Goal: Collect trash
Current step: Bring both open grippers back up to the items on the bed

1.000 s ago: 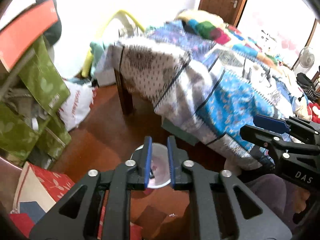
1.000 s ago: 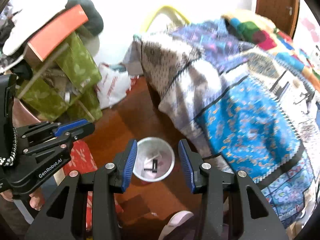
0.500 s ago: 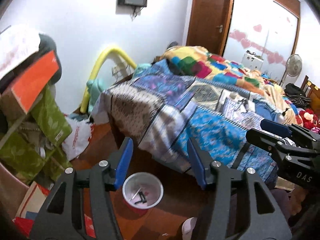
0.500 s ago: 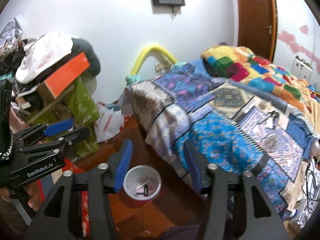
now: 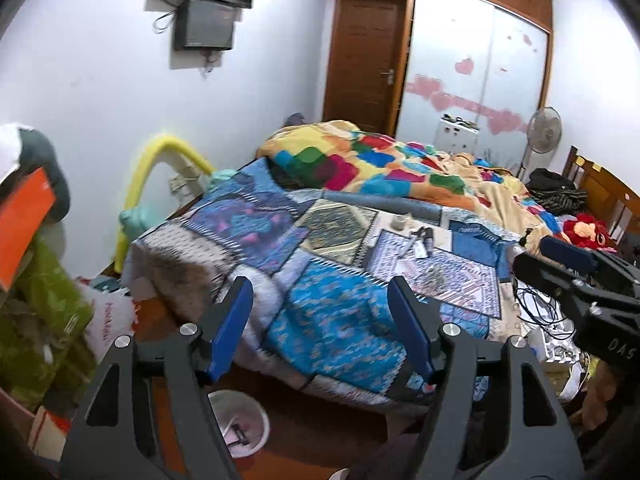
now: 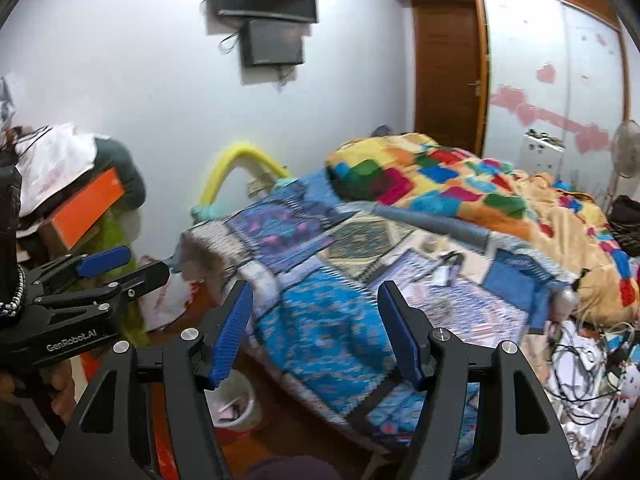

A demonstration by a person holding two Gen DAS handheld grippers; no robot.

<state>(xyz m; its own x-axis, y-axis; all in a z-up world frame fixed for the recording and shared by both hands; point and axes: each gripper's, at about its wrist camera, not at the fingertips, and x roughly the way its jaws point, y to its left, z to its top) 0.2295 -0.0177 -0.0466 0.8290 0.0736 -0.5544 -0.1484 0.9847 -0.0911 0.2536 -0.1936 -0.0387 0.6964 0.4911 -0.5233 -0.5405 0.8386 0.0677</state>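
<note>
- Left tongs (image 5: 322, 332): spread, empty, jaws just been opening, above the bin (image 5: 244, 424).
- Right tongs (image 6: 316, 334): same.
- Bin on floor beside bed (image 5: 332, 320); scraps inside.

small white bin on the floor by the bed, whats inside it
The small white round bin holds a pale stick and a small dark piece on a pinkish bottom. The left gripper's black frame covers its near side, so the rest is hidden.
</note>
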